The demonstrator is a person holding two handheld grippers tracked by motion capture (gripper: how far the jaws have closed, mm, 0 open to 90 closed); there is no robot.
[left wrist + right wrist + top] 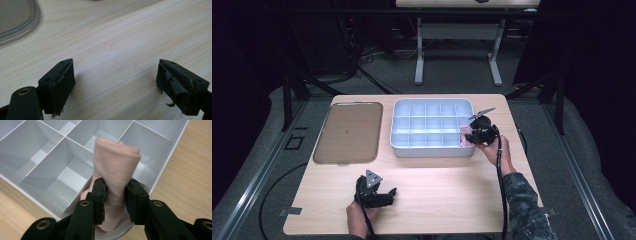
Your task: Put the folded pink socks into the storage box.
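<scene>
A rolled pink cloth [115, 165] — probably a sock — is clamped in the right tool [115, 195] over the near corner cell of the divided tray [399, 145]; lowering and release are called for next. The left tool [115, 82] rests spread on the desk [452, 195].

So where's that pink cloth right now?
The pink cloth is pinched in the right gripper, over the near right corner of the white divided tray, on the table's right side in the high view.
</scene>
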